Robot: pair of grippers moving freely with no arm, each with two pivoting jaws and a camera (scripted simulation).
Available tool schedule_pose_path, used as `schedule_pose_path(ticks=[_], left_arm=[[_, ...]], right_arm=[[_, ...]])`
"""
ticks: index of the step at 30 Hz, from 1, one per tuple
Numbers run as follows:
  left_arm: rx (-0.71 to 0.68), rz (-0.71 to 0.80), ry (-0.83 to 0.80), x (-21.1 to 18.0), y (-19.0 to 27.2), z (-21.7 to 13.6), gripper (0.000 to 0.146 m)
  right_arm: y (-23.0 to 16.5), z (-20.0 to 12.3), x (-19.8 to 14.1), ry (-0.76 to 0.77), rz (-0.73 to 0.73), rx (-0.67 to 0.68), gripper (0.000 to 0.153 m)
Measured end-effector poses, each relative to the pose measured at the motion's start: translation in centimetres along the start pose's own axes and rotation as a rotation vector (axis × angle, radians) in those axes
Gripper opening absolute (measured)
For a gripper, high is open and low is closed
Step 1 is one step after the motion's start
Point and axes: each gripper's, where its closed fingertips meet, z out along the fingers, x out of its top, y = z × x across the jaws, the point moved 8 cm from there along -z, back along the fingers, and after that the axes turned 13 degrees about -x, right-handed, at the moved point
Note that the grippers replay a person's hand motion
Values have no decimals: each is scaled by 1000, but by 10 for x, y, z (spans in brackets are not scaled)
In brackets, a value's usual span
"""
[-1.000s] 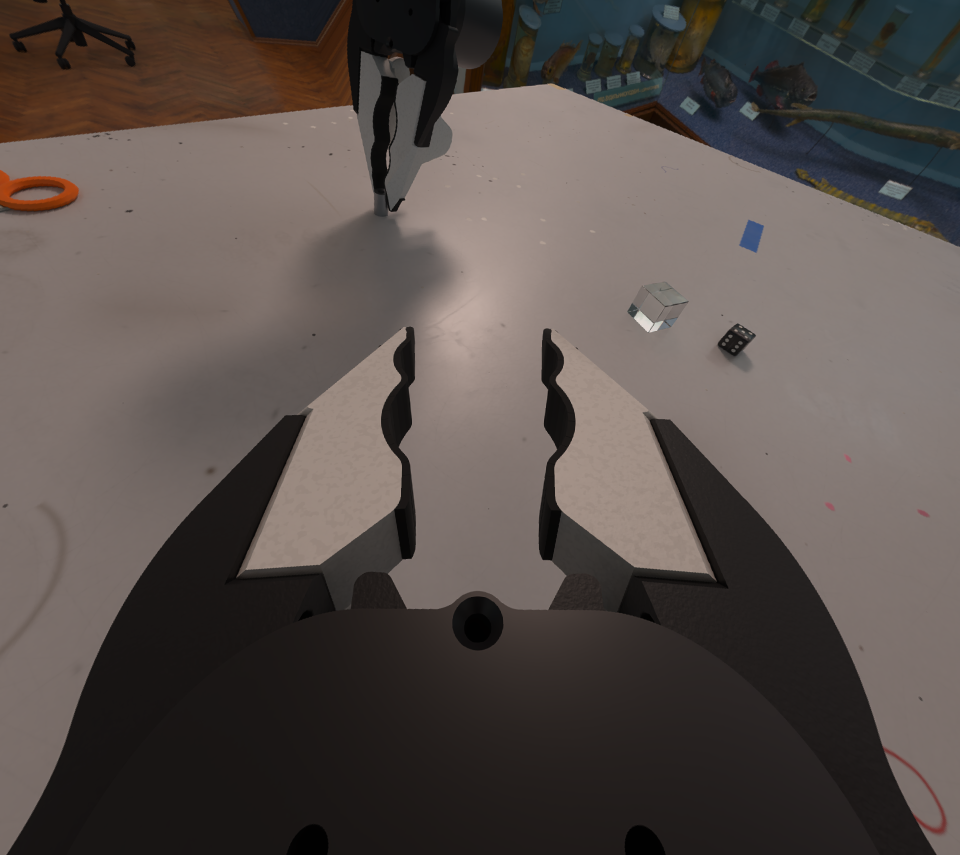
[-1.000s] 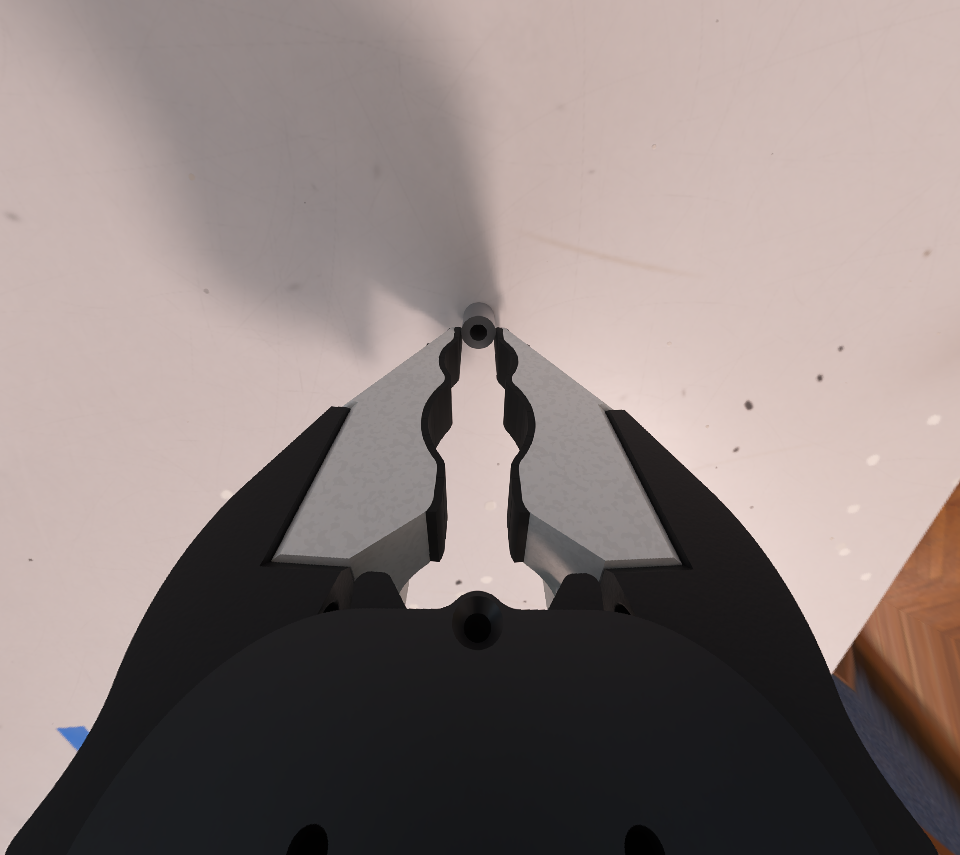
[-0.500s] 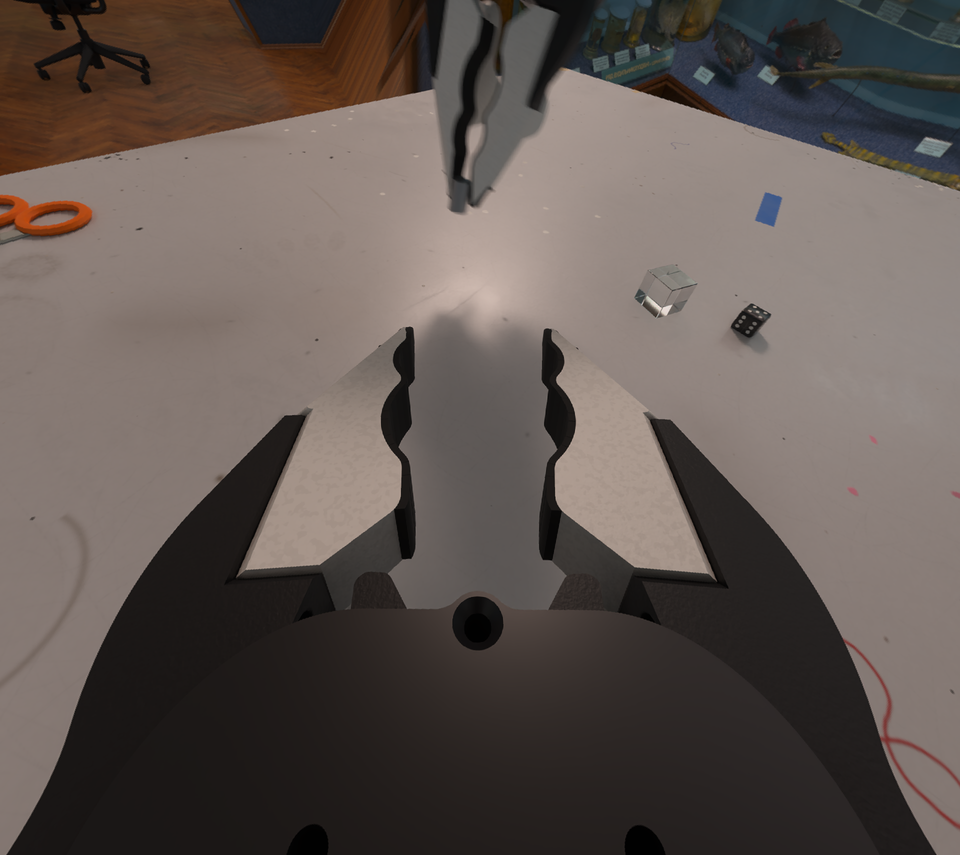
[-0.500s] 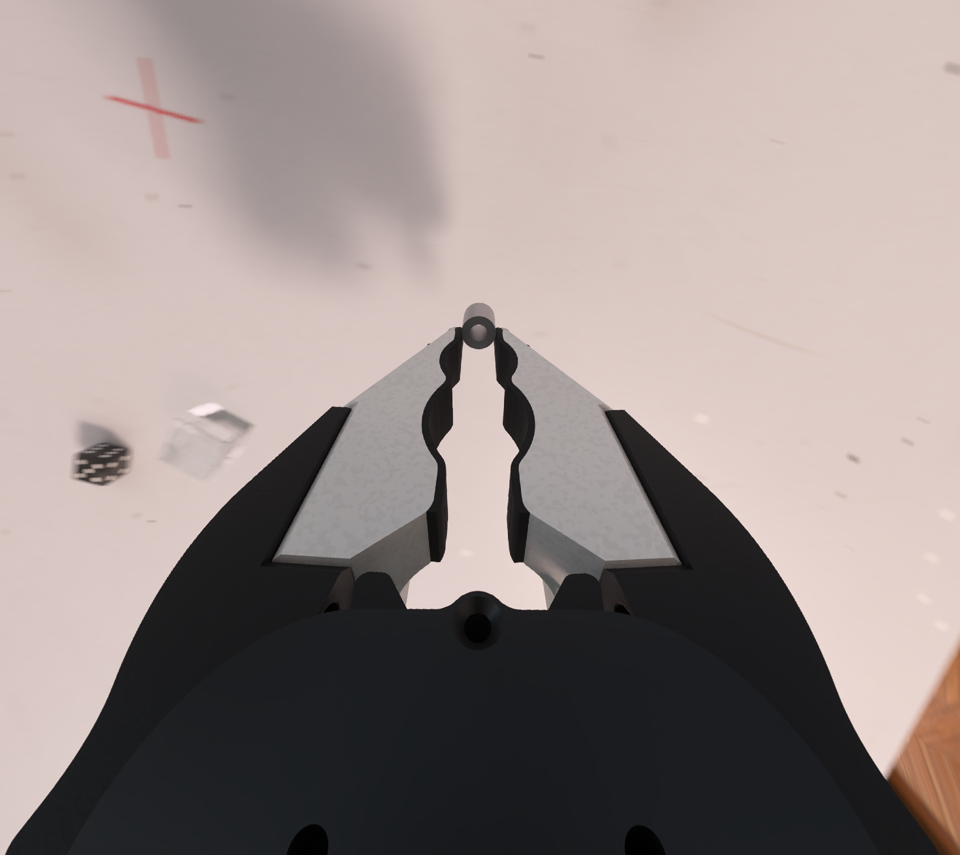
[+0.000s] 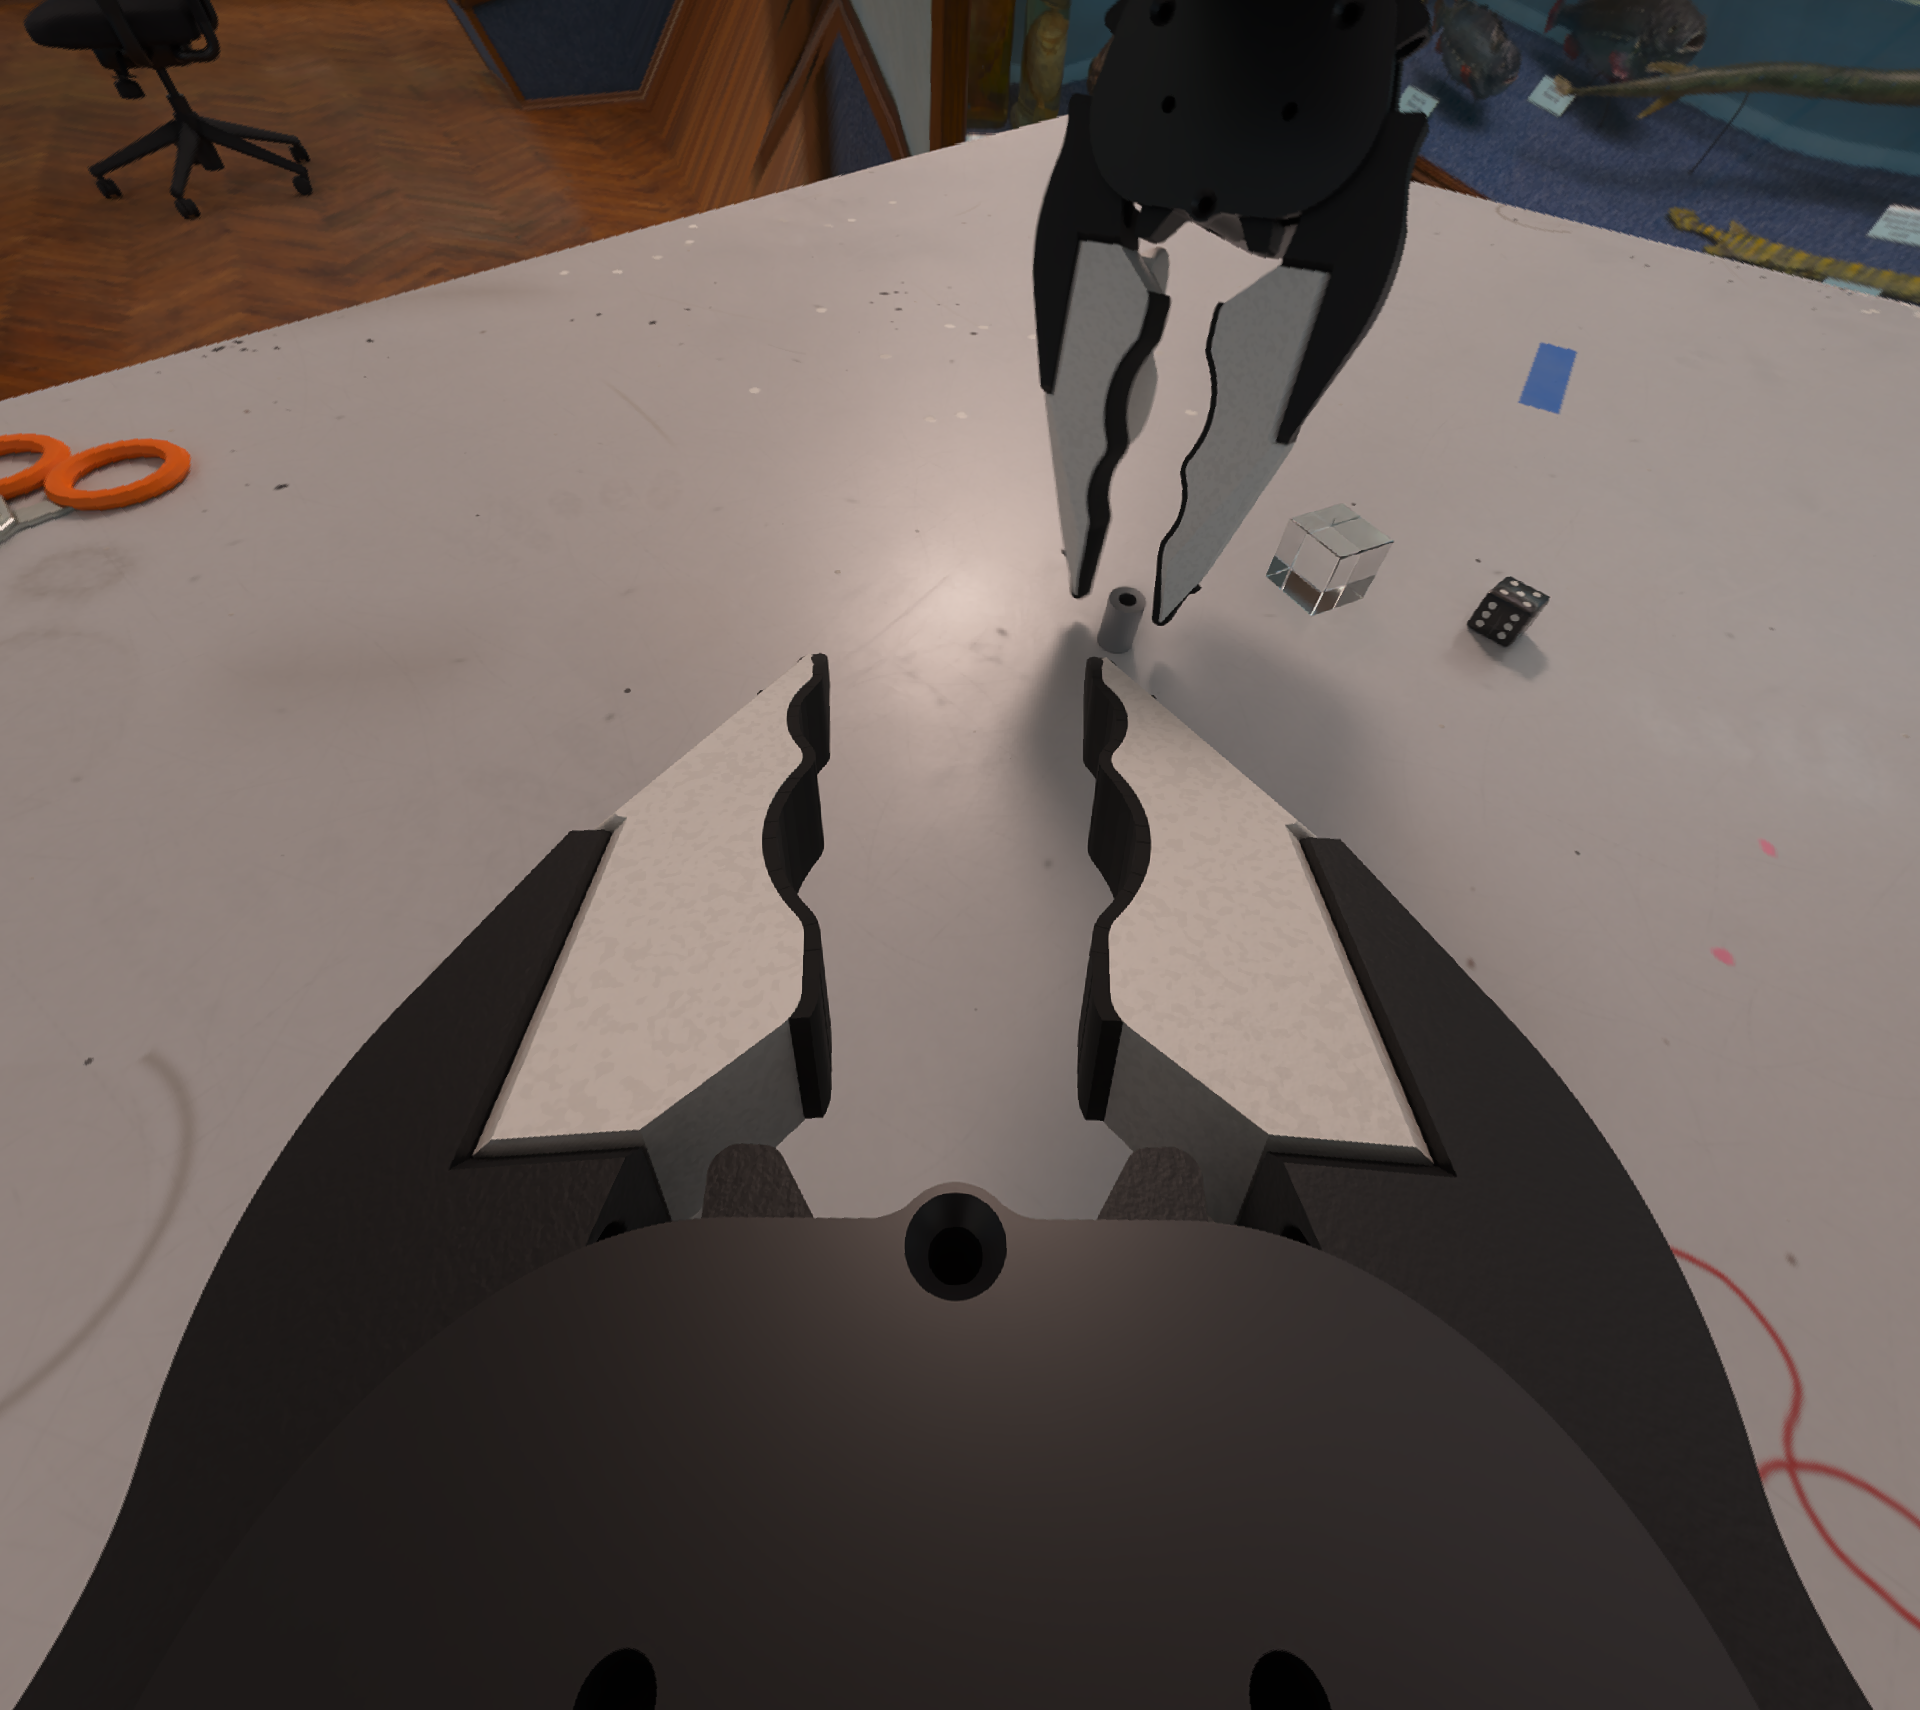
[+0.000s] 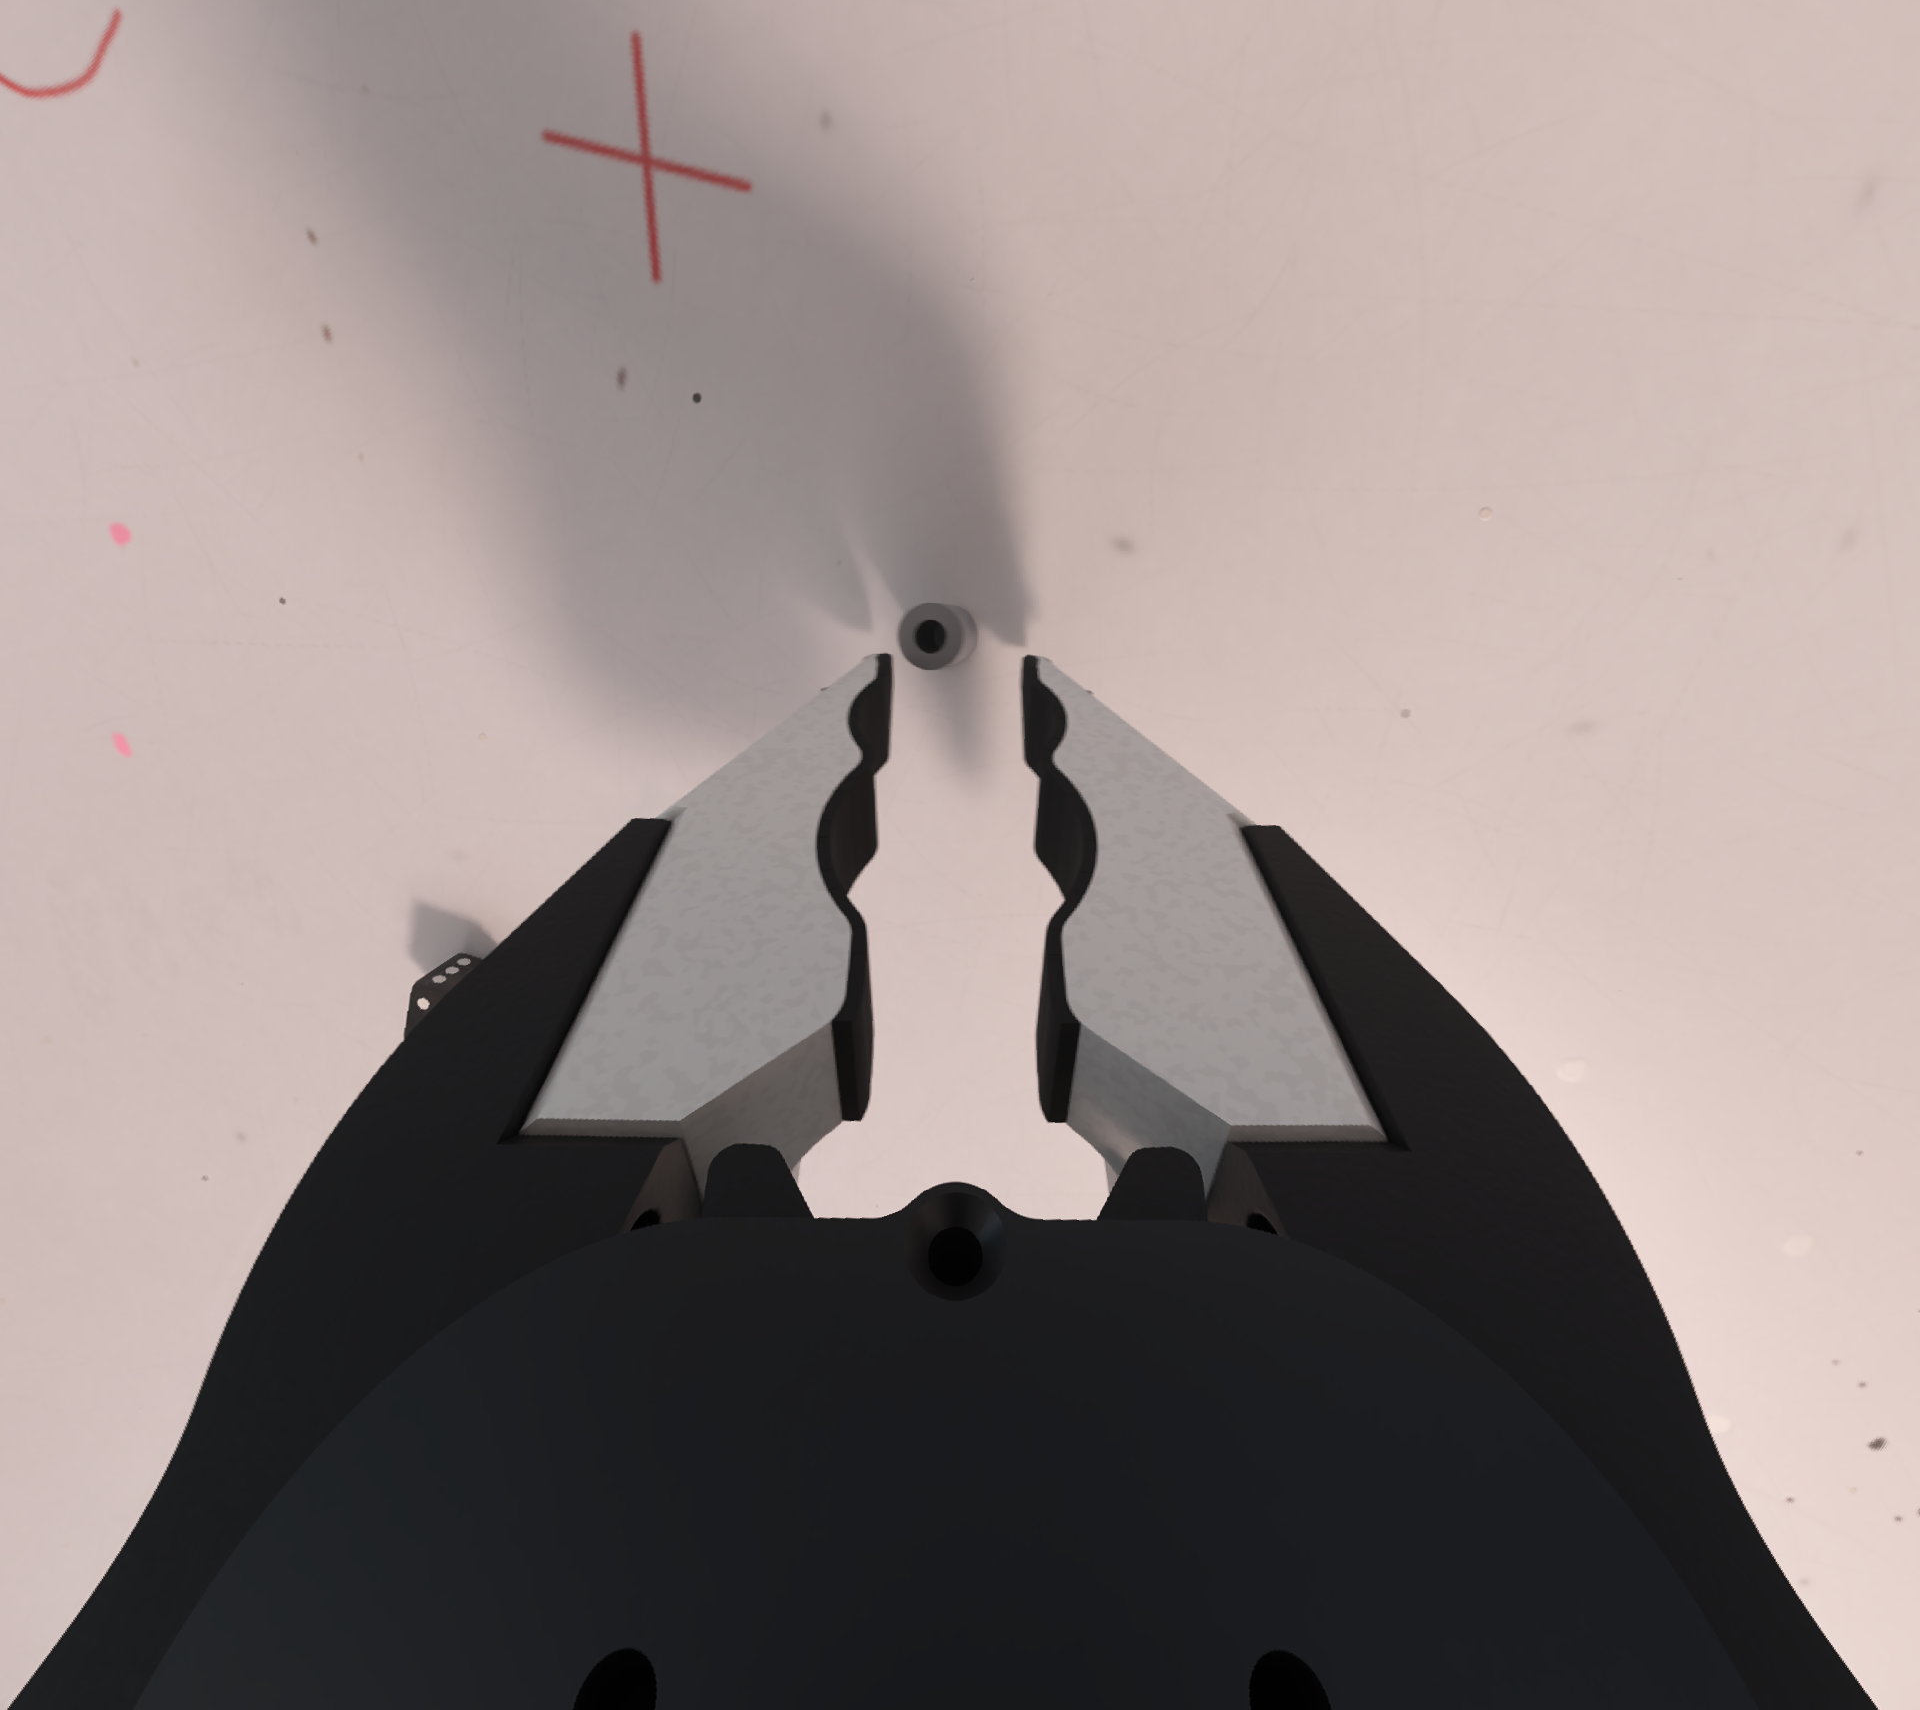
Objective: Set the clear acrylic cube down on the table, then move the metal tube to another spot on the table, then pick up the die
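Note:
The short grey metal tube (image 5: 1122, 619) stands upright on the white table (image 5: 520, 621), free of any grip. My right gripper (image 5: 1127, 606) hangs just above it, pointing down, open, its fingertips to either side of the tube's top. In the right wrist view the tube (image 6: 935, 637) sits just beyond my open right gripper (image 6: 956, 668). The clear acrylic cube (image 5: 1328, 559) rests on the table to the right of the tube. The black die (image 5: 1507, 611) lies right of the cube; its corner shows in the right wrist view (image 6: 442, 980). My left gripper (image 5: 954, 673) is open and empty, low over the table.
Orange-handled scissors (image 5: 94, 471) lie at the table's far left. A blue tape piece (image 5: 1547, 378) lies beyond the cube. Red scribbles (image 5: 1818, 1452) mark the table's right side and a red cross (image 6: 644, 159) lies ahead of the tube. The table's far edge drops to a wooden floor.
My right gripper carried the tube to the right, toward the cube, lowered it and opened. The tube now stands free on the table. My left gripper stayed open.

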Motion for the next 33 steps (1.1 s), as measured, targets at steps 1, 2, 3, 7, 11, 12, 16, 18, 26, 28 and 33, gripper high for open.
schedule_pose_path(ticks=[1, 2, 3, 7, 11, 12, 16, 18, 26, 28, 33], left_arm=[[-2, 0, 2, 0, 0, 0, 49], [-2, 1, 3, 1, 0, 0, 49], [-2, 3, 4, 1, 0, -1, 49], [-7, 1, 10, 2, 1, -1, 49], [-15, -4, 13, 3, 1, -1, 49], [-18, -7, 13, 3, 1, -1, 49], [-28, -15, 19, 3, 2, 0, 49], [-30, -17, 13, 2, 2, 1, 49], [-47, 29, -57, -4, 10, 9, 49], [-56, 42, -82, -7, 13, 12, 48], [-62, 80, -120, -9, 17, 16, 48]], right_arm=[[2, -2, 1, 5, 7, 4, 31], [5, -5, 2, 8, 10, 5, 34], [9, -8, 3, 12, 11, -3, 34], [31, -32, 9, 43, 18, -84, 35], [51, -61, 15, 134, 73, -116, 35], [53, -66, 16, 162, 83, -116, 35], [48, -72, 13, 257, 129, -73, 35], [39, -64, 9, 282, 150, -48, 35], [-3, -6, -16, 259, 172, -108, 28], [-10, 2, -21, 236, 158, -140, 34], [-12, -7, -24, 288, 176, -166, 38]])
